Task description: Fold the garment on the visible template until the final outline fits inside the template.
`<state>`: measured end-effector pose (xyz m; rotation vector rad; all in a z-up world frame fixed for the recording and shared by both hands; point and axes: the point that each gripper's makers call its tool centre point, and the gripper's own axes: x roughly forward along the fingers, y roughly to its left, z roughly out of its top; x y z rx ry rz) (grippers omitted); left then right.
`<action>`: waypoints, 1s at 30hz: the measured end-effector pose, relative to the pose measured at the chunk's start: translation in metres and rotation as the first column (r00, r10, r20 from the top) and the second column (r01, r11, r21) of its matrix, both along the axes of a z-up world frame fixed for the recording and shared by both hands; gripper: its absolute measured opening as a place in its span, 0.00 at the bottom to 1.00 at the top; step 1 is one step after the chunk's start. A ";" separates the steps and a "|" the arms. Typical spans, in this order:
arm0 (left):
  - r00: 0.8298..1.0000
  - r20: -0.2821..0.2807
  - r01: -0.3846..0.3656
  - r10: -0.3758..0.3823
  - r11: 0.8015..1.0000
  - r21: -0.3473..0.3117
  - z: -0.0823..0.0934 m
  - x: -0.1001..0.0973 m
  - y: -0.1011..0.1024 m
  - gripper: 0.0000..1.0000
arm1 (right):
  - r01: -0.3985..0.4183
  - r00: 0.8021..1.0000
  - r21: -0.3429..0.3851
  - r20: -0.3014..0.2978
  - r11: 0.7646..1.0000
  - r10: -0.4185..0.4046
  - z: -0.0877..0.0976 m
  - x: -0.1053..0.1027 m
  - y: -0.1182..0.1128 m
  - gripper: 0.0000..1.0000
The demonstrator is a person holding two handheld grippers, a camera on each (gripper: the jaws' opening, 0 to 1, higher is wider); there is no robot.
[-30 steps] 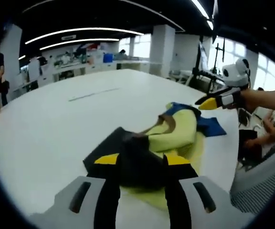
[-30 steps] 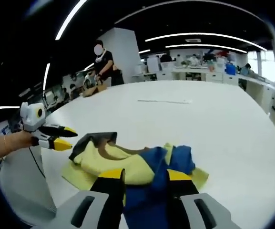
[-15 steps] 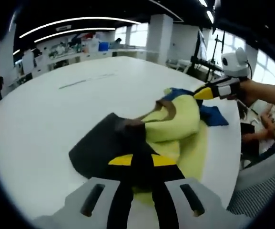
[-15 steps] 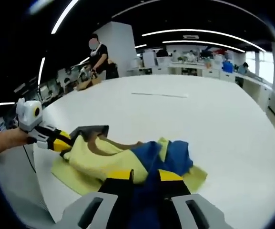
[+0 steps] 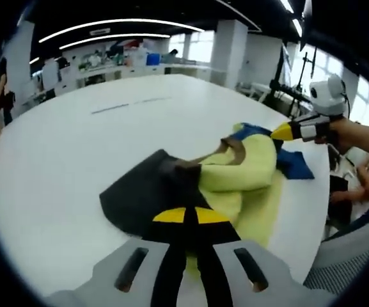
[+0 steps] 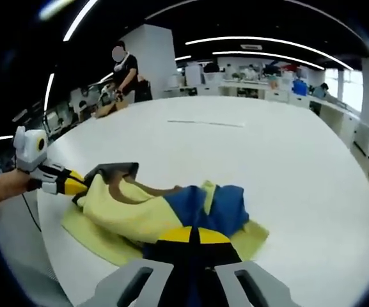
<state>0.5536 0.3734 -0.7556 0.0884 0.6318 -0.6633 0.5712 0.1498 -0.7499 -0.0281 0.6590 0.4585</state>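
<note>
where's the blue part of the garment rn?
Right gripper view: blue section lies on the white table, just beyond the right gripper, beside the yellow section.

Garment (image 5: 235, 173): we cannot see its near edge in the left gripper view, where the left gripper (image 5: 184, 216) covers it; whether the closed tips pinch cloth is hidden from us. In the right gripper view, the right gripper (image 6: 190, 235) likewise covers the blue part's near edge.

Template (image 6: 101, 242): we see only its yellow margins; the rest lies under the garment.

Far benches (image 6: 261, 86): items too small and blurred for us to name.

Table (image 5: 69, 166): its near rim is cut off.
</note>
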 end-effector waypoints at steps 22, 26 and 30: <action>0.987 0.156 -0.011 0.030 0.993 -0.120 0.073 0.005 0.002 0.00 | -0.015 0.996 -0.028 0.090 1.000 0.018 0.052 0.003 -0.003 0.00; 0.980 0.192 -0.022 0.047 0.991 -0.134 0.090 0.009 0.005 0.00 | -0.023 0.993 -0.038 0.117 0.999 0.027 0.066 0.006 -0.001 0.00; 0.972 0.227 -0.034 0.067 0.989 -0.146 0.106 0.014 0.008 0.00 | -0.019 0.987 -0.056 0.159 0.998 0.028 0.084 0.011 -0.002 0.00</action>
